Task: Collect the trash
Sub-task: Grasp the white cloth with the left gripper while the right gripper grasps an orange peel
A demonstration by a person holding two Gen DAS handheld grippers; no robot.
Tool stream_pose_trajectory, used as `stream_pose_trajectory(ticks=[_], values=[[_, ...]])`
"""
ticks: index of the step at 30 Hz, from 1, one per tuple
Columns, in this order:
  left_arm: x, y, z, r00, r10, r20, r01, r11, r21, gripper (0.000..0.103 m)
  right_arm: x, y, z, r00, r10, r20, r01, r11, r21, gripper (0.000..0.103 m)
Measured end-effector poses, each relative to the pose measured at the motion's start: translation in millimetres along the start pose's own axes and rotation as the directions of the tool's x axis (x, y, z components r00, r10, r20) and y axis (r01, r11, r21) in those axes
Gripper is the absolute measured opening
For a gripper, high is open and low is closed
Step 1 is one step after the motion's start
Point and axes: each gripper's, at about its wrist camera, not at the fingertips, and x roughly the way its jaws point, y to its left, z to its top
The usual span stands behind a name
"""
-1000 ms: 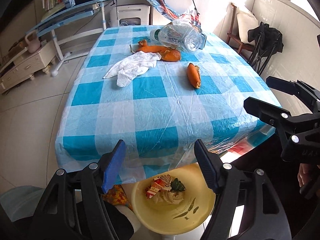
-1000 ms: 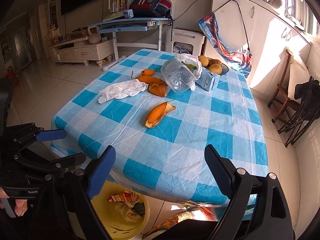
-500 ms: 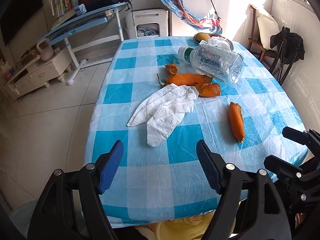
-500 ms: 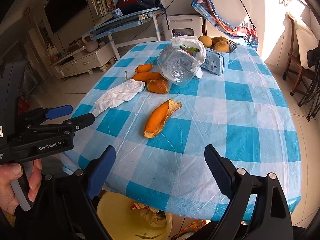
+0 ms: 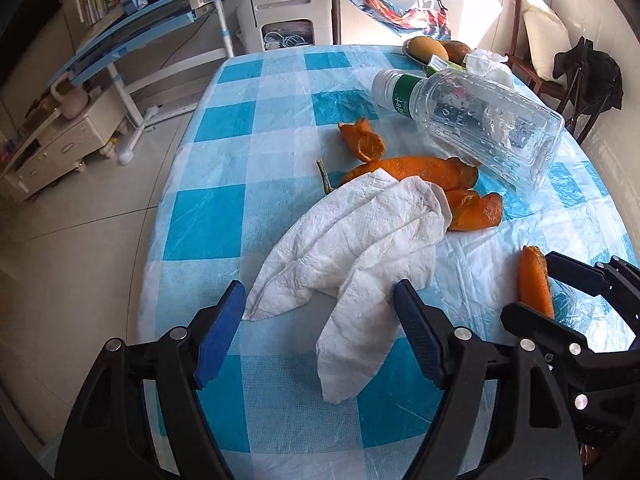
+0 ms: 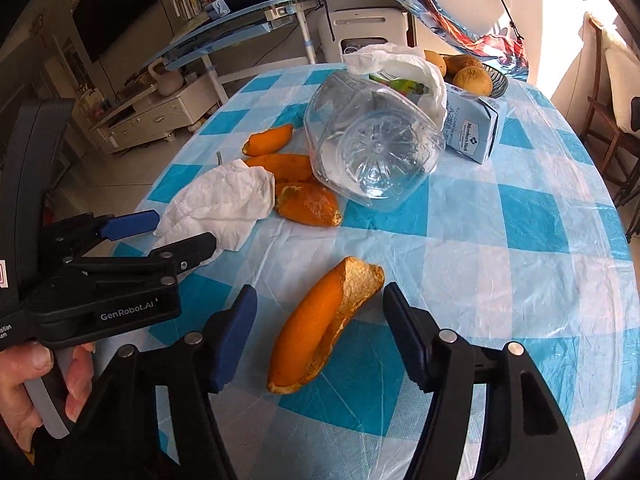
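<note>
Still, nearly all of the collecting appears to lie ahead, since every piece of trash in view sits on the counter (image 5: 224, 216) with its blue-and-white checked plastic cover, and nothing is gripped yet. Toward the near left edge, the left hand-held gripper (image 5: 320, 332) hangs with its jaws apart over the lower end of the crumpled white paper towel (image 5: 360, 248), the pads clear of it. Just past the towel lie the curled orange peel pieces (image 5: 424, 172), one partly under the towel, and beyond them the large clear plastic bottle (image 5: 480, 120) rests on its side, toward the far right corner. Farther right along the near edge, the long orange peel strip (image 6: 324, 324) lies alone between the jaws of the right hand-held gripper (image 6: 316, 332), which have just been closing, though a gap shows on both sides, so no grasp is made. By my judgement the strip and the towel are the next two pickups; the other peels and the bottle remain after them. No bin shows in either view.
</note>
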Motion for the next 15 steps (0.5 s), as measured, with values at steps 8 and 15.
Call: stream_pose_trajectory(ticks=[8, 15], values=[[-5, -22, -1, 0.999, -0.053, 0.005, 0.053, 0.998, 0.045, 0.009, -7, -11, -5, 1.0, 0.018, 0.01, -0.018, 0.999, -0.027, 0.019], [-36, -10, -19, 0.991, -0.124, 0.045, 0.125, 0.991, -0.037, 0.006, -38, -11, -19, 0.993, 0.105, 0.045, -0.104, 0.994, -0.01, 0.018]])
